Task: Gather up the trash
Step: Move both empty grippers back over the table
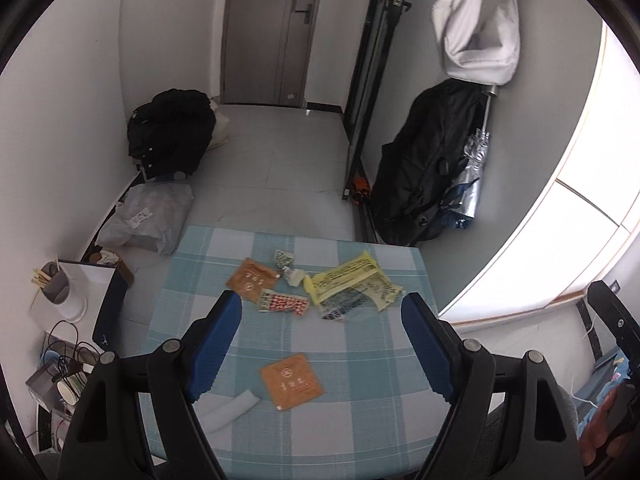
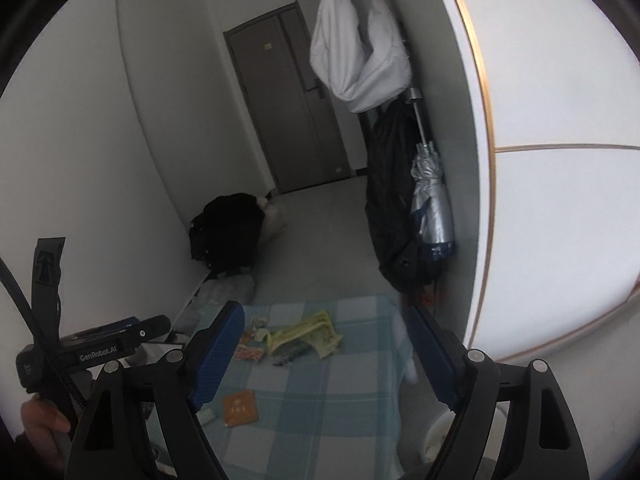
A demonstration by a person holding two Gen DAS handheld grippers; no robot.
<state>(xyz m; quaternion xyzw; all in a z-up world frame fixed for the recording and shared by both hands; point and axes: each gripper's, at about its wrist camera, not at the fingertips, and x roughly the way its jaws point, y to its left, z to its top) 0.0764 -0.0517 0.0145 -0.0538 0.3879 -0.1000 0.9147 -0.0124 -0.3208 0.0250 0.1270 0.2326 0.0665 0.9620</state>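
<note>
Both claws hang above the checkered surface [image 1: 360, 360] with fingers spread apart and holding nothing: left claw [image 1: 322, 310], right claw [image 2: 326, 322]. An orange packet [image 1: 291, 381] lies nearest, beside a white scrap [image 1: 228, 408]; a yellow wrapper [image 1: 352, 284] and other packets are clustered farther back.

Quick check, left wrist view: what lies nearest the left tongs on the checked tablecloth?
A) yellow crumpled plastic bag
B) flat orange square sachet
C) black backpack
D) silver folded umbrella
B: the flat orange square sachet lies alone between the open left tongs, nearer than the yellow crumpled plastic bag.
</note>
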